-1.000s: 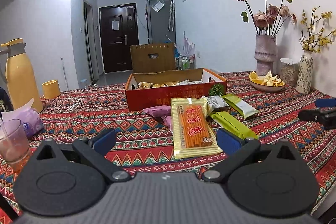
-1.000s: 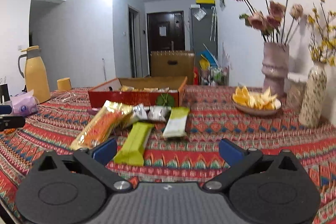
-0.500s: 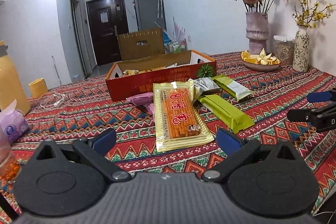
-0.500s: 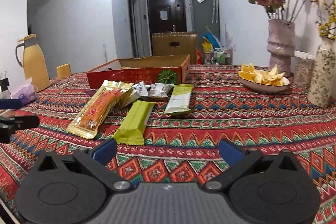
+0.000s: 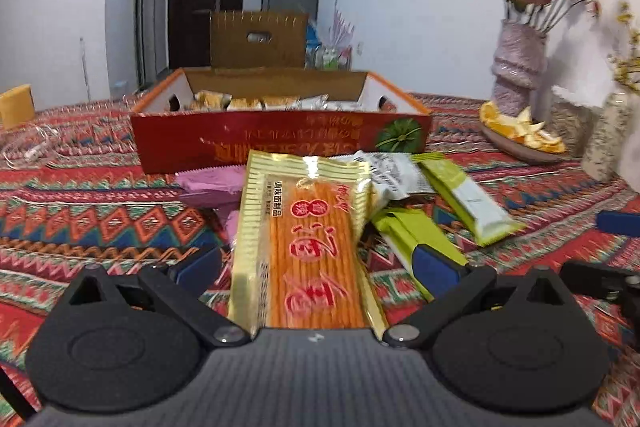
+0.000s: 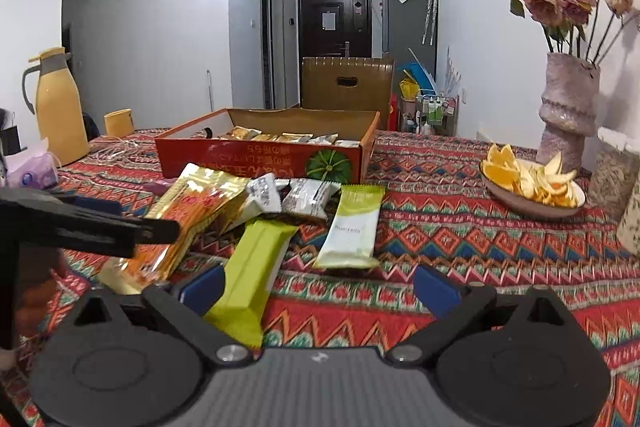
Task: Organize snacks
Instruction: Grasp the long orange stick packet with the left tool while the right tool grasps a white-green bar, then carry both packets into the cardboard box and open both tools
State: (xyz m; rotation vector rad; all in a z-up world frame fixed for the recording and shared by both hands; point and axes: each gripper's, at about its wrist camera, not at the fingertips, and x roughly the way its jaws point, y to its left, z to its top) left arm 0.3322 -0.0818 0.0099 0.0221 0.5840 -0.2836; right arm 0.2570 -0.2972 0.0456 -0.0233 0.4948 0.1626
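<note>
A gold and orange snack packet [image 5: 308, 251] lies on the patterned cloth, between the open fingers of my left gripper [image 5: 318, 267]. It also shows in the right wrist view [image 6: 192, 215]. Behind it stands a red cardboard box [image 5: 280, 139] holding several packets. A bright green bar [image 6: 250, 267] lies by the left finger of my open right gripper [image 6: 318, 291]. A pale green packet [image 6: 354, 227], silver packets [image 6: 308, 197] and a purple packet [image 5: 210, 183] lie nearby. My left gripper [image 6: 92, 223] shows at left in the right wrist view.
A dish of orange peel [image 6: 532, 185] and a vase of dried roses [image 6: 568, 107] stand at right. A yellow flask [image 6: 58, 107], a yellow cup [image 6: 118, 123] and a tissue pack [image 6: 34, 169] stand at left. A second vase [image 5: 604, 135] is at far right.
Both grippers have moved forward and down toward the snacks. The gold and orange packet now lies between the left fingers; the green bar is now by the right gripper's left finger.
</note>
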